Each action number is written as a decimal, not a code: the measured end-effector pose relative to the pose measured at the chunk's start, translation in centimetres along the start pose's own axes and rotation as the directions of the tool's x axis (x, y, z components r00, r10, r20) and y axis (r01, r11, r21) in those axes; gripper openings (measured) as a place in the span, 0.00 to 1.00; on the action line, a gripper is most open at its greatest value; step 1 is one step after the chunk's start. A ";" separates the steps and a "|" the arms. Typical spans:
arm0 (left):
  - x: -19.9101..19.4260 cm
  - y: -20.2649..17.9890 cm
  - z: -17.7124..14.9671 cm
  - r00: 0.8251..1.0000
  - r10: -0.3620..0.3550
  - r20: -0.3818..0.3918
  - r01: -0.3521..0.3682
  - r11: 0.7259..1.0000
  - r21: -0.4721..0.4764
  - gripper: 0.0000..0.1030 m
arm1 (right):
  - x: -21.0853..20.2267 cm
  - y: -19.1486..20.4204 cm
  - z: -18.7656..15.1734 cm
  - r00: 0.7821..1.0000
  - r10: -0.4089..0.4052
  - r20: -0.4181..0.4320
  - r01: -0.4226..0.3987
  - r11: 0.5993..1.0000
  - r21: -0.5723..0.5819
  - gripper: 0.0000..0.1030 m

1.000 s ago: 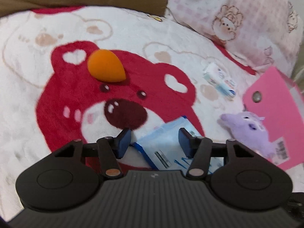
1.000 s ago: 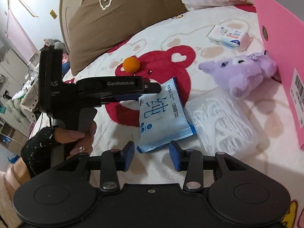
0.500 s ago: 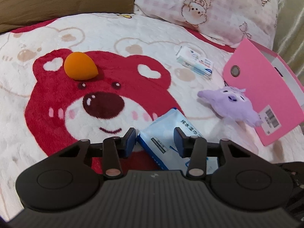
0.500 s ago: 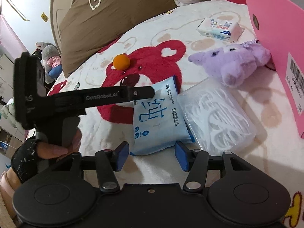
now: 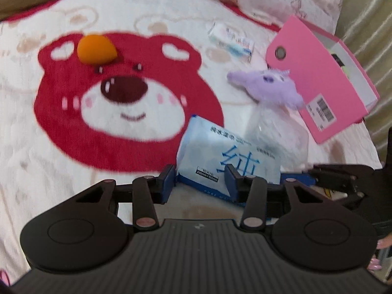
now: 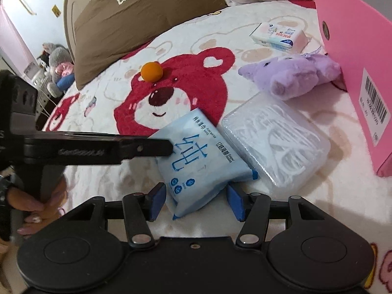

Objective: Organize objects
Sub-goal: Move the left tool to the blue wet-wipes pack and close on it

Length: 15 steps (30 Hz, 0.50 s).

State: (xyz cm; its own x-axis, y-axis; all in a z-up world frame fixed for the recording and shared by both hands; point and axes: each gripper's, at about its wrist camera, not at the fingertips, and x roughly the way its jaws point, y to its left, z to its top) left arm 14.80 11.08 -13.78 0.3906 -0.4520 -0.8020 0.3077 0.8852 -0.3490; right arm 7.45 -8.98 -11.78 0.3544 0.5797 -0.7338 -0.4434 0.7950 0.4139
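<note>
The left tongs point(image 5: 199, 180) have pulled back and closed partway, gripping nothing. The right tongs point(image 6: 193, 202) have just opened around the blue wipes pack point(image 6: 199, 156), not squeezing. Everything lies loose on the bed point(image 6: 103, 107); the pink box point(image 6: 355, 61) waits at two o'clock.

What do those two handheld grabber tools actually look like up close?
Both are matte black plastic. Each right gripper and left gripper has two rounded discs on its body, a ribbed centre panel, thin linkage arms with silver or copper-toned rivets, and blue pads on the jaws. Seen side-on, the left one has pale lettering. The hand holding it wears a dark speckled cuff.
</note>
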 end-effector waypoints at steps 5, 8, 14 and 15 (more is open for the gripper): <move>-0.4 0.8 0.2 1.000 0.013 0.017 -0.013 0.999 -0.050 0.43 | -0.2 0.0 -0.1 1.000 0.004 -0.006 -0.004 1.000 -0.001 0.65; -0.1 1.4 0.2 0.999 0.015 0.036 -0.011 0.995 -0.097 0.43 | -0.3 -0.1 -0.1 1.000 0.000 -0.002 0.000 1.000 0.006 0.65; 0.6 1.0 0.2 0.997 0.024 0.076 -0.015 0.994 -0.111 0.42 | -0.2 -0.3 -0.2 1.000 -0.012 0.001 0.012 1.000 0.022 0.65; 0.6 0.7 0.2 0.997 0.014 0.073 -0.006 0.994 -0.109 0.41 | -0.2 -0.3 -0.2 1.000 -0.012 0.002 0.012 1.000 0.022 0.65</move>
State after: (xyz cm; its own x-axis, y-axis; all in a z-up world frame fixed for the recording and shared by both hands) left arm 15.39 11.43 -14.41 0.4575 -0.4460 -0.7693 0.2085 0.8948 -0.3948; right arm 7.36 -9.42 -11.84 0.3614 0.5702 -0.7378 -0.4207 0.8058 0.4167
